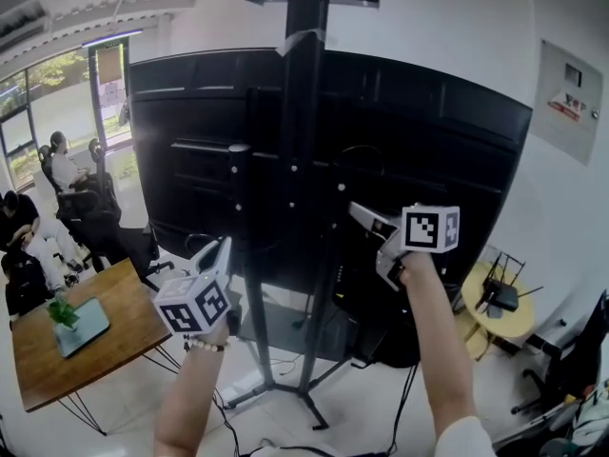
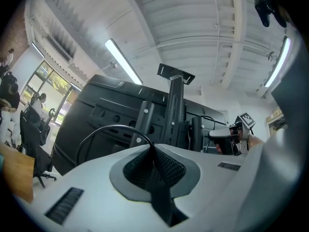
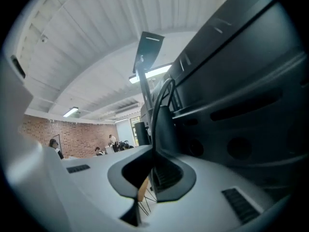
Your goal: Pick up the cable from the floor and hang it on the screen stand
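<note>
The screen stand's black column [image 1: 303, 112] rises behind the big black screen back [image 1: 428, 160]. Both grippers are raised in front of it. My left gripper [image 1: 226, 245] is low and left of the column, shut on a thin black cable [image 2: 108, 127] that arcs up and left out of its jaws [image 2: 153, 149]. To the right of the column, my right gripper [image 1: 354, 209] is also shut on the cable [image 3: 157, 105], which runs straight up from its jaws [image 3: 153, 153] along the stand [image 3: 145, 66]. In the head view the cable between the grippers is hard to trace against the black screen.
A wooden table [image 1: 105, 341] with a teal tray and a small plant stands low left. Seated people [image 1: 67, 174] are by the windows. A round yellow table [image 1: 504, 320] stands at the right. The stand's legs [image 1: 285, 388] spread over the floor, with loose cables [image 1: 228, 417] beside them.
</note>
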The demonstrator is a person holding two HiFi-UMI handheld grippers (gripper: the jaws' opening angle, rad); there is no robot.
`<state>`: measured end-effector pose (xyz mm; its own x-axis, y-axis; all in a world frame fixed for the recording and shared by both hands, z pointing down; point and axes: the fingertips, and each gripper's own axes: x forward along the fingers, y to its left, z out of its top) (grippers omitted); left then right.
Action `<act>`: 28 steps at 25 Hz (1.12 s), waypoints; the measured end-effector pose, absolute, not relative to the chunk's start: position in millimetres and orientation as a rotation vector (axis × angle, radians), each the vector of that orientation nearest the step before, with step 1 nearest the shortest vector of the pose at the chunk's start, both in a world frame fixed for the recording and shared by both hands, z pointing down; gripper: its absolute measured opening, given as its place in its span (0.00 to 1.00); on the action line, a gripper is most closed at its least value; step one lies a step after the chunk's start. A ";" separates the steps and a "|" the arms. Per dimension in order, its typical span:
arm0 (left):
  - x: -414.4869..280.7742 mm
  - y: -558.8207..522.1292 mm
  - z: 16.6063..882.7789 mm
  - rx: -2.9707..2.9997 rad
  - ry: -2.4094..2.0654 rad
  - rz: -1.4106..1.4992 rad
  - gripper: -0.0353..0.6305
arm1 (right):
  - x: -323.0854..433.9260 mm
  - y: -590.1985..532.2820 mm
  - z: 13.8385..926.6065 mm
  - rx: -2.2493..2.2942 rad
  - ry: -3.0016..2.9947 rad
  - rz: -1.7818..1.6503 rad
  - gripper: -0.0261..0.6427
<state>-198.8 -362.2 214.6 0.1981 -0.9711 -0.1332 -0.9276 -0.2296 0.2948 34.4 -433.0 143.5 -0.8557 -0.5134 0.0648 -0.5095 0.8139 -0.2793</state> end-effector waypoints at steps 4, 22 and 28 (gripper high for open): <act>-194.4 -368.4 228.9 2.308 -1.821 -0.421 0.08 | 41.8 -436.4 167.2 -0.842 2.958 -0.501 0.07; -107.3 -349.6 334.9 2.353 -1.408 -0.469 0.16 | 78.4 -432.1 265.8 -1.127 2.893 -0.547 0.27; -105.3 -337.8 340.4 2.257 -1.288 -0.648 0.59 | 113.0 -412.1 280.0 -1.286 2.828 -0.476 0.37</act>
<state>-105.3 -337.8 340.4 0.4505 -0.8761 -0.1714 -0.6598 -0.4561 0.5972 113.0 -412.1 280.0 -0.6654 -0.7359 0.1251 -0.7363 0.6195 -0.2720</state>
